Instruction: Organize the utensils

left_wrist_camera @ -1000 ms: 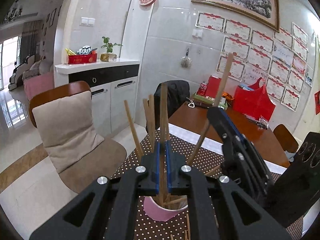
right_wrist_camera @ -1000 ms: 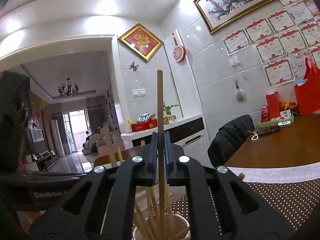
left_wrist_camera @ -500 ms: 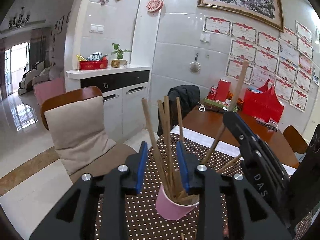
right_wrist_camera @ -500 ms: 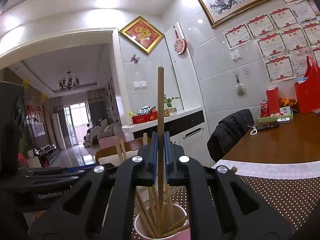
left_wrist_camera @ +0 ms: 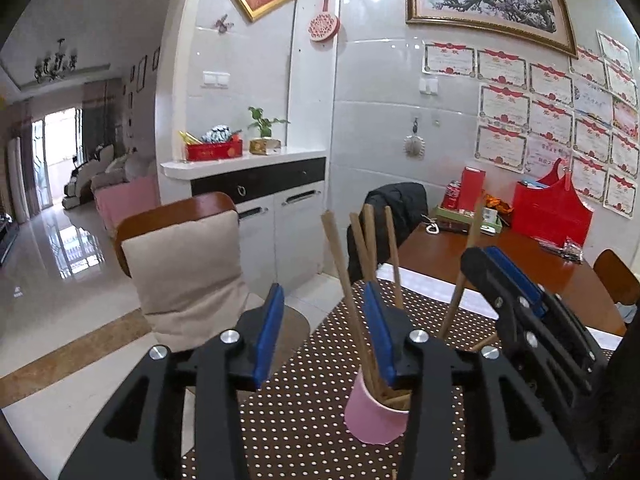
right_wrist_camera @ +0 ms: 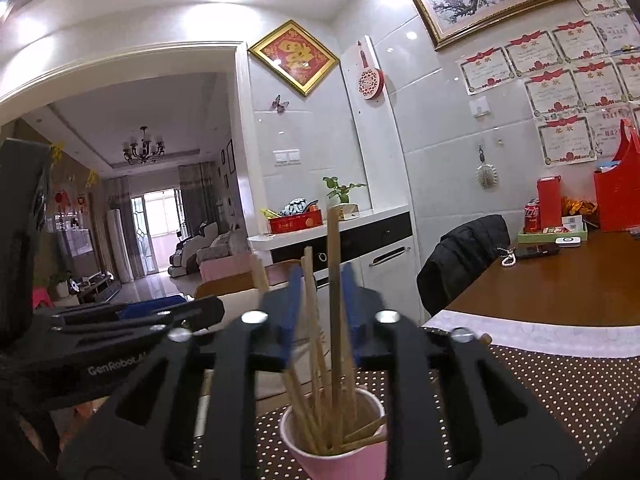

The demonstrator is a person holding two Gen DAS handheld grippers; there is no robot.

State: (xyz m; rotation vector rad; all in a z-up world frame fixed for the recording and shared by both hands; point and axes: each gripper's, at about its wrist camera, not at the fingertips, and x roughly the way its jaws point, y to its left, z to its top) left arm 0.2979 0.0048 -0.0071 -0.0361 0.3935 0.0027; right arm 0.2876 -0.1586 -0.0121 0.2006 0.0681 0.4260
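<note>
Dotted mat [left_wrist_camera: 304, 420] holds one pink cup [right_wrist_camera: 340, 440] of five chopsticks [right_wrist_camera: 334, 300].

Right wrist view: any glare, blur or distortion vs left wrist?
Right wrist view: ceiling lights blow out along the top, own gripper looks slightly motion-smeared, pink cup and chopsticks sharp, strong fisheye bending the doorway. Left wrist view: evener light, sharp gripper, small tile glare, dark vignette corners.

Chopsticks [right_wrist_camera: 334, 312] in cup [right_wrist_camera: 340, 452]; cup on mat [left_wrist_camera: 296, 420], chair [left_wrist_camera: 188, 272] behind.
</note>
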